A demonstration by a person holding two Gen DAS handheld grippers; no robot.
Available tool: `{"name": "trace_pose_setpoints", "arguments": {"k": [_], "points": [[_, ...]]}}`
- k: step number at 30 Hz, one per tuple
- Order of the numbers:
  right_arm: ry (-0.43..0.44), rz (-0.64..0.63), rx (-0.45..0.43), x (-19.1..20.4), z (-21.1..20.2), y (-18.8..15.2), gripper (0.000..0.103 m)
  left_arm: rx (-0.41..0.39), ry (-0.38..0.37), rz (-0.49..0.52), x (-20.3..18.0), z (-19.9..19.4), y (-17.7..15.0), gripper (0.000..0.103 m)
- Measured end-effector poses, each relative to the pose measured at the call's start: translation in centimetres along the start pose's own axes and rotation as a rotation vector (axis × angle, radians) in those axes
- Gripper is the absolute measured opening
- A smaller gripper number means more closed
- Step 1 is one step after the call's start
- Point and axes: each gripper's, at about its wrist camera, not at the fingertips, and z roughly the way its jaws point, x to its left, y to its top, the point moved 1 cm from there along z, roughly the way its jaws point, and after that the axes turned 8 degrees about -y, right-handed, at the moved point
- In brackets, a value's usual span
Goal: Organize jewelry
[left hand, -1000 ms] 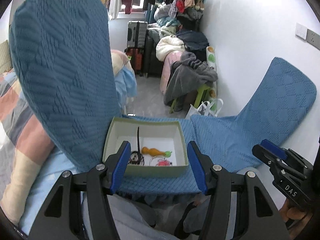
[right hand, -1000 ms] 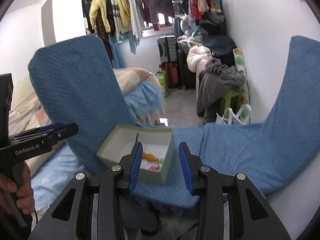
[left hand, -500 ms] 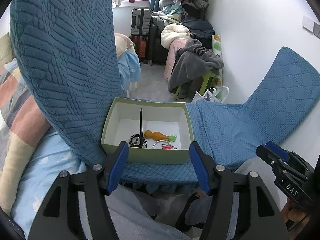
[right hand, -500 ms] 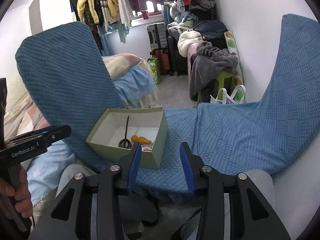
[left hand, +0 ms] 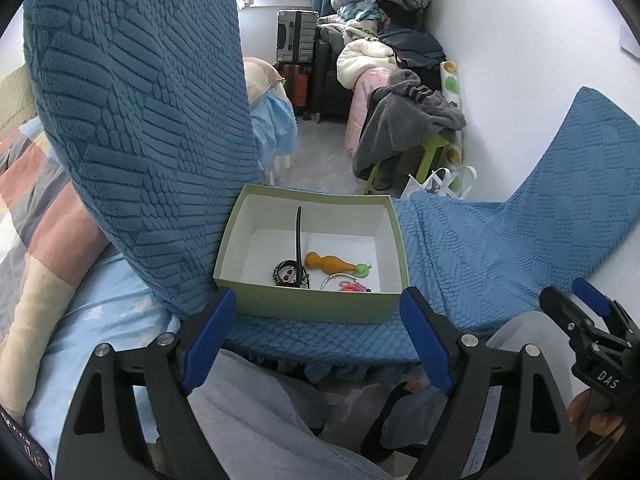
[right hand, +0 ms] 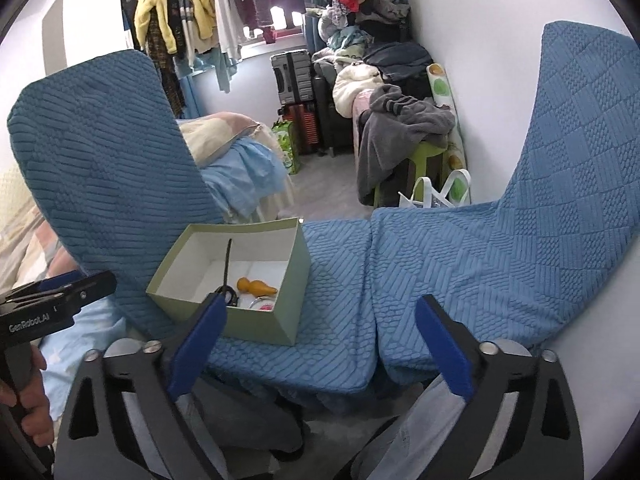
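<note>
An open pale-green box (left hand: 308, 306) with a white inside sits on a blue textured seat cover (left hand: 472, 264). It holds a black stick (left hand: 298, 236), an orange gourd-shaped piece (left hand: 328, 263), a dark bead bracelet (left hand: 285, 274) and a silver ring with a pink charm (left hand: 346, 285). My left gripper (left hand: 318, 336) is open and empty, just in front of the box. My right gripper (right hand: 320, 340) is open and empty, to the right of the box (right hand: 260, 320). The right gripper also shows in the left wrist view (left hand: 592, 332); the left one shows in the right wrist view (right hand: 52, 304).
Two chair backs in the blue cover stand at left (left hand: 132, 120) and right (right hand: 580, 140). A bed with striped bedding (left hand: 36, 208) lies at left. Clothes, suitcases (left hand: 296, 36) and a green stool (left hand: 432, 152) fill the far floor. My knees are below.
Both grippers have pulled back and risen slightly, so the box sits lower and more open to view. The right gripper's fingers have opened wider. The box contents have not moved.
</note>
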Motion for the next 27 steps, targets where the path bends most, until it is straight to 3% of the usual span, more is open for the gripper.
{"name": "trace_pose_setpoints", "arguments": {"k": [27], "points": [[-0.019,0.004,-0.013,-0.7,-0.4,-0.1,0.103,0.025,-0.009,0.025,-1.2,-0.1,-0.6,0.084]]}}
